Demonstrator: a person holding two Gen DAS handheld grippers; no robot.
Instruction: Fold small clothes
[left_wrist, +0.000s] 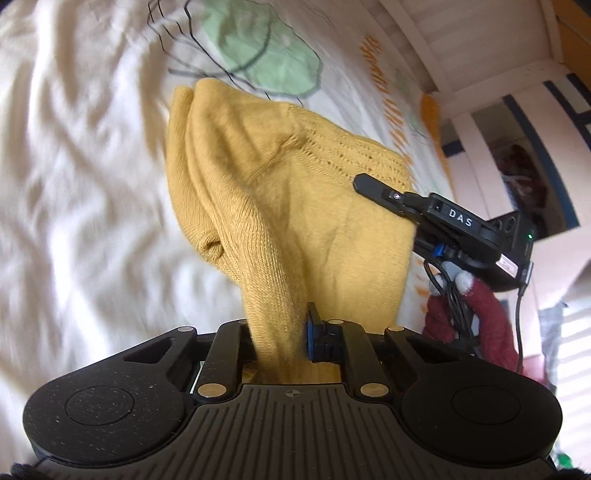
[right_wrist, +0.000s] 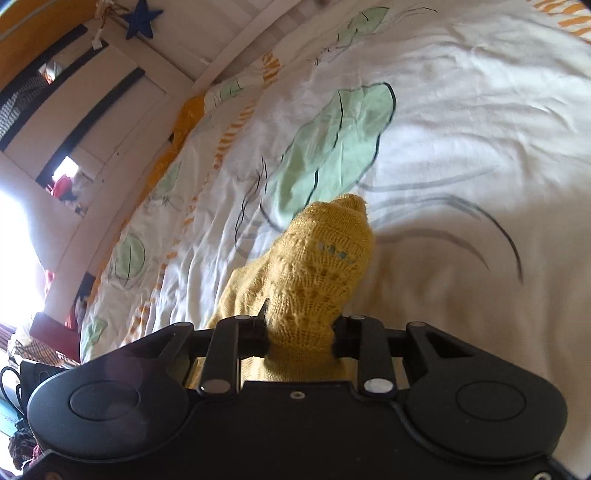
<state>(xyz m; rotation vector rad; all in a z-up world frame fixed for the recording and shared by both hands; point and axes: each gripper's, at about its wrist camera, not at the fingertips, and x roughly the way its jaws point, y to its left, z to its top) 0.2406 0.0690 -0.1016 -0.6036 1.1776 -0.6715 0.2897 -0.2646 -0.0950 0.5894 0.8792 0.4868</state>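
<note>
Grip first: your left gripper (left_wrist: 282, 334) is clamped narrow on a bunched corner of the yellow knit garment (left_wrist: 288, 192), fabric pinched between the two fingers. Your right gripper (right_wrist: 301, 330) is clamped on another bunch of the same garment, on its lacy openwork part, with more cloth between its fingers, so they sit wider apart than the left pair. In the left wrist view the right gripper comes in from the right side, its finger (left_wrist: 373, 188) lying against the garment's lace edge.

Landmark is the green leaf print (right_wrist: 332, 147) on the white duvet (right_wrist: 461, 129). Garment hangs from both grippers just on your side of that print, its far tip overlapping the print's near edge in both views. How much of it touches the duvet, you cannot tell from these views. Bed rail (right_wrist: 236, 44) runs beyond the print. A dark red soft item (left_wrist: 491, 314) sits off toward the room, well apart from the print.

Progress, as a judgement: early. Pickup looks done, both corners secured. No fold visible yet; the garment is crumpled and drooping. Left to do: spread it flat on the duvet near the print, fold, release.
</note>
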